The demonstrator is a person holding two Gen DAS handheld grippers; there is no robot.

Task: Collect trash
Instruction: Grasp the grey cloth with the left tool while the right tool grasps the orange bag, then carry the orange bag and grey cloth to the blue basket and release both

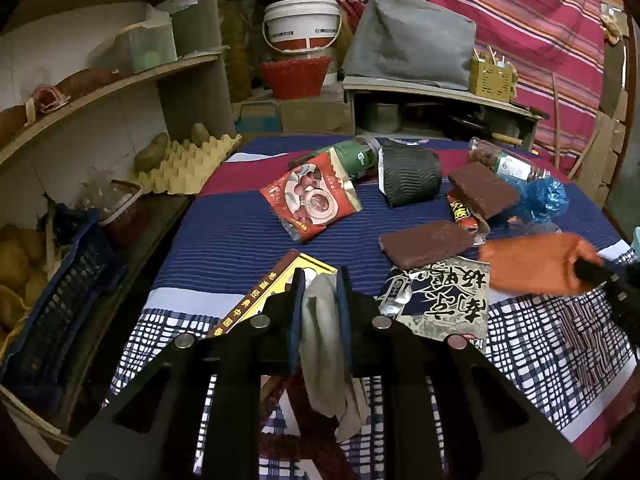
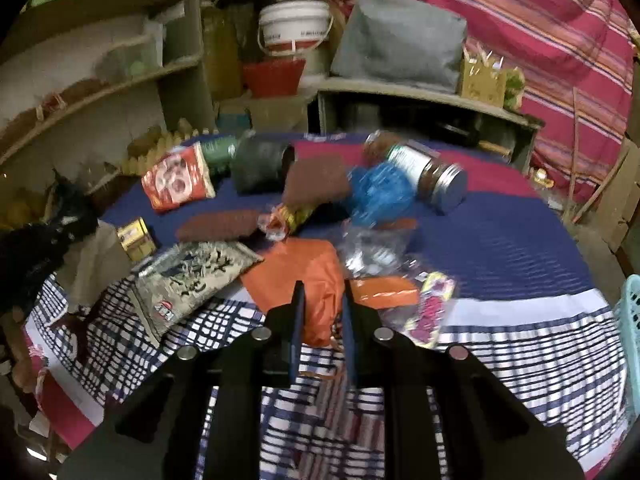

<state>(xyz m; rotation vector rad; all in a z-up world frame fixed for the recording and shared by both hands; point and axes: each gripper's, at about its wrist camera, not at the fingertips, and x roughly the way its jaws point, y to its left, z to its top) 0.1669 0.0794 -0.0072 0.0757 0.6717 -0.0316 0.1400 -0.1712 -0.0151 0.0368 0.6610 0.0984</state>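
My left gripper [image 1: 319, 280] is shut on a grey-beige rag [image 1: 324, 344] that hangs down between its jaws. My right gripper [image 2: 322, 292] is shut on an orange plastic bag [image 2: 304, 272], which also shows at the right of the left wrist view [image 1: 532, 264]. Trash lies on the cloth-covered table [image 1: 240, 240]: a red snack packet [image 1: 312, 200], a black-and-white packet [image 1: 440, 300], two brown slabs [image 1: 424, 244], a dark ribbed cup [image 1: 408, 176], a blue bag [image 2: 380, 192], a jar [image 2: 432, 172] on its side and a yellow box [image 1: 272, 292].
Shelves [image 1: 100, 84] with potatoes and an egg tray [image 1: 188, 160] stand at left. A dark blue crate [image 1: 60, 300] sits at lower left. A white bucket [image 1: 302, 24], a red basket [image 1: 296, 76] and a low cupboard [image 1: 432, 92] are behind the table. A light blue basket [image 2: 632, 320] is at far right.
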